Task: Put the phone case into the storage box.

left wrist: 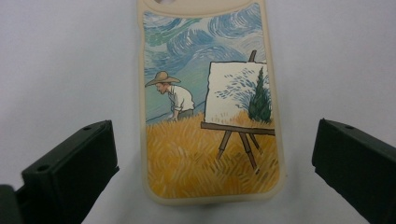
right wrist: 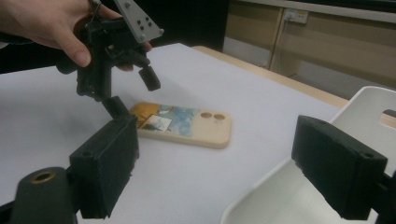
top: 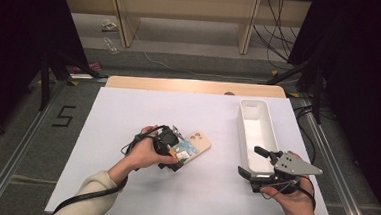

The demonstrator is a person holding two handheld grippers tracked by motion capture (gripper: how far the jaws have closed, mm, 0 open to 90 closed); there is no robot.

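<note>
A cream phone case (top: 196,144) printed with a painter in a wheat field lies flat on the white table (top: 143,109). My left gripper (top: 171,154) hangs open just above its lower end. In the left gripper view the case (left wrist: 210,112) lies between the two wide-apart jaws of the left gripper (left wrist: 215,140), and nothing is held. My right gripper (top: 252,162) is open at the near end of a white bin (top: 270,127). The right gripper view shows the right gripper (right wrist: 222,158) open and empty, and beyond it the case (right wrist: 182,123) and the left gripper (right wrist: 133,93).
The long white bin (right wrist: 369,100) stands at the table's right side and looks empty. A wooden strip (top: 195,85) edges the far side of the table. Cables trail from both grippers towards the near edge.
</note>
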